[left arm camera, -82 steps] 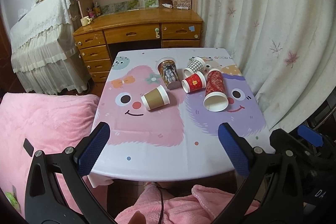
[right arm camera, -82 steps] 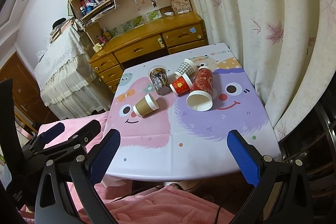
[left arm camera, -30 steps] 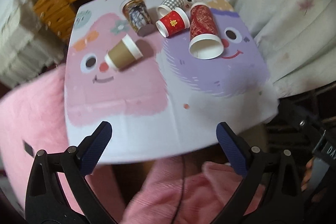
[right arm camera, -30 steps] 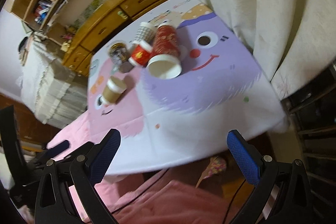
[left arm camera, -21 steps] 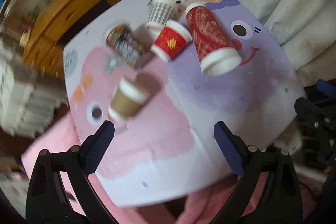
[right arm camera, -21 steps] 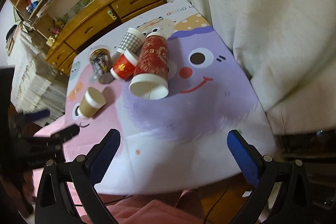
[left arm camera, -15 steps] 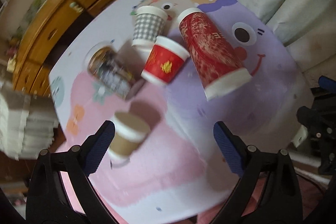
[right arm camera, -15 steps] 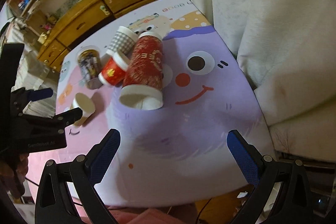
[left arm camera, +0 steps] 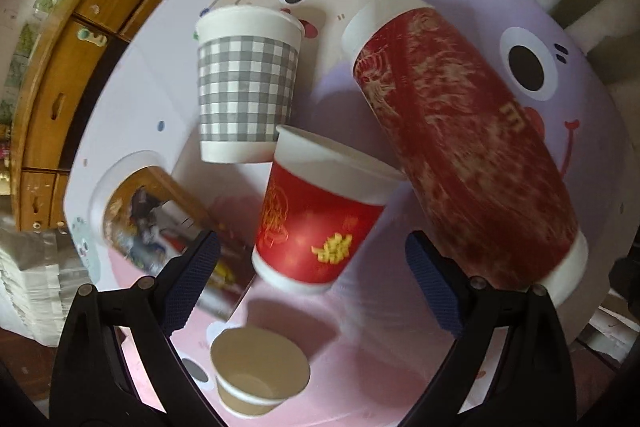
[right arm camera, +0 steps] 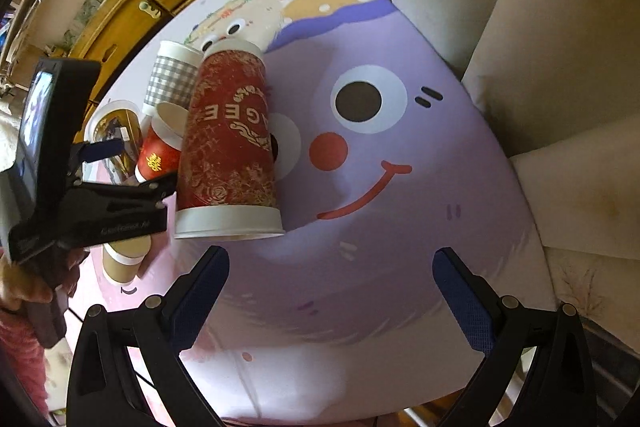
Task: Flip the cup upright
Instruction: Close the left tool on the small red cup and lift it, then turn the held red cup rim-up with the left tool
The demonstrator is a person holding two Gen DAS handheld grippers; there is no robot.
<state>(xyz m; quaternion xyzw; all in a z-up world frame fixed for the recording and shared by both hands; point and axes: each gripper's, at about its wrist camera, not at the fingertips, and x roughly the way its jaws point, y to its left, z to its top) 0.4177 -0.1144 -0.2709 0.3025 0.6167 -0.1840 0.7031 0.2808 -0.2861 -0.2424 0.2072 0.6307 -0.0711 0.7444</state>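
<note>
Several paper cups lie on their sides on the cartoon tablecloth (left arm camera: 360,347). My left gripper (left arm camera: 312,287) is open, right above the small red cup (left arm camera: 316,223), its fingers either side of it. A grey checked cup (left arm camera: 248,87), a tall red cup (left arm camera: 460,147), a picture-printed cup (left arm camera: 152,211) and a brown cup (left arm camera: 256,375) lie around it. My right gripper (right arm camera: 328,291) is open above the purple face, just short of the tall red cup's (right arm camera: 228,143) open mouth. The left gripper's body (right arm camera: 88,203) shows in the right wrist view.
A wooden desk with drawers (left arm camera: 80,27) stands beyond the table's far edge. White curtains (right arm camera: 540,27) hang close along the table's right side. White cloth-covered furniture (left arm camera: 24,287) is at the left. Pink bedding (right arm camera: 24,355) lies by the near edge.
Both grippers have moved forward and down toward the cups. The left one has closed in over the small red cup, the right one toward the tall red cup. Both stay open.
</note>
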